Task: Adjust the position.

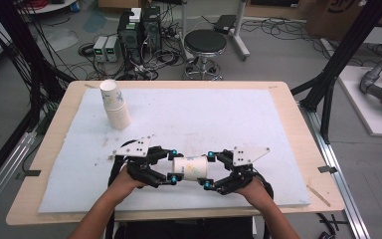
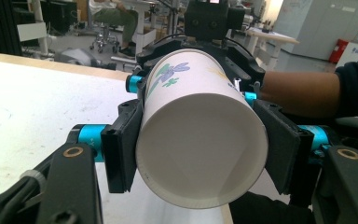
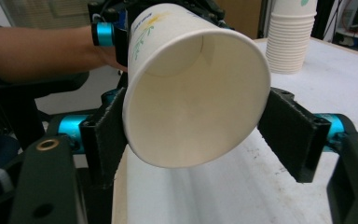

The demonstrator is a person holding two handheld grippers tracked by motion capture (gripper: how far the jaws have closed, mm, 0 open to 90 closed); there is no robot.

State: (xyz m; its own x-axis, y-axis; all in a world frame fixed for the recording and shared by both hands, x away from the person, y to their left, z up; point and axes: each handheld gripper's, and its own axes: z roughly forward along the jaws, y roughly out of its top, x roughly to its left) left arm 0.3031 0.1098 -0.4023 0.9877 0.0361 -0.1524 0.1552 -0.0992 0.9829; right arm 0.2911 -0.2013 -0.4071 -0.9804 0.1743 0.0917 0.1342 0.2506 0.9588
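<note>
Clamping the closed base end of a paper cup point(image 1: 191, 168), the left gripper point(image 1: 173, 166) presses both black pads point(image 2: 123, 149) against the cup's sides, so that end is firmly held. At the open mouth end, the right gripper point(image 1: 208, 170) brackets the rim: one pad point(image 3: 105, 135) lies against the cup wall, while the other pad point(image 3: 291, 135) stands at the rim's edge, and whether it presses or merely sits beside the paper cannot be told.

The cup hangs just above the white mat point(image 1: 204, 114) near the person's edge of the table point(image 1: 54, 149). It lies on its side, its long axis running level from one gripper to the other, base toward the left hand and mouth toward the right. Each gripper sits at its own end, so neither is nearer.

Any coming move, whether a handover or a pull, likely runs along that axis, and a squeeze at the soft mouth could dent the rim. A stack of cups point(image 1: 115, 107) stands well apart, toward the far left of the mat.
</note>
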